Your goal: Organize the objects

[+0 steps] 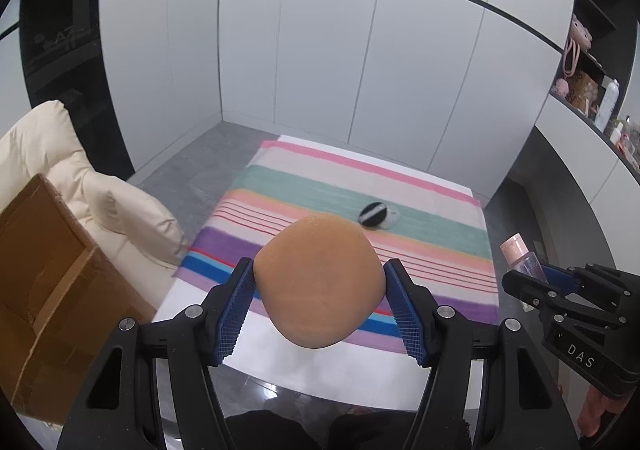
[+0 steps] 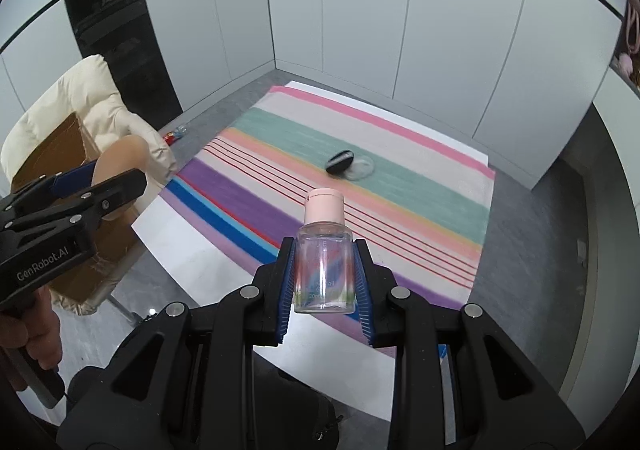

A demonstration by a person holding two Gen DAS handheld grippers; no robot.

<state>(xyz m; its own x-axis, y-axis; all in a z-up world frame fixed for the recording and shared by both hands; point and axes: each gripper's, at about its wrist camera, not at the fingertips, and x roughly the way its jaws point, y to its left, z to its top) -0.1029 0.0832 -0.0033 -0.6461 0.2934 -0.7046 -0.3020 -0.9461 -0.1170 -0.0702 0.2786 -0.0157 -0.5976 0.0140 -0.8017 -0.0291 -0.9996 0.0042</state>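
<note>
Left wrist view, from its left edge: a cardboard box (image 1: 44,282) sits against a cream cushion (image 1: 80,186). Past them a striped cloth (image 1: 320,186) covers a white table (image 1: 304,366). At centre the left gripper (image 1: 320,290) clasps a tan sponge (image 1: 318,282), its blue pads pressing both flanks; the sponge is held up over the near end of the cloth. Farther back, on the green stripe, lies a black puff (image 1: 373,213) with a pale band, resting on a clear disc (image 1: 390,220). To the right the right gripper (image 1: 532,270) comes in side-on, clamped on a bottle (image 1: 522,256) with a pink cap; its black body reads "DAS". On the far right a shelf (image 1: 592,106) holds pink items and a white bottle, too small to read.

In the right wrist view, the left gripper (image 2: 116,170) enters at the left edge with the sponge (image 2: 122,158) in it, in front of the box (image 2: 100,250) and cushion (image 2: 92,102). Its side reads "GenRobot.AI", and a hand (image 2: 28,334) grips its handle. At centre the right gripper (image 2: 324,274) is closed tight on the clear bottle (image 2: 324,266), held upright over the near part of the cloth (image 2: 400,186), pink cap on top. Faint letters and small print show on the bottle, but they cannot be read. Beyond it the puff (image 2: 340,162) lies on the disc (image 2: 360,166).
</note>
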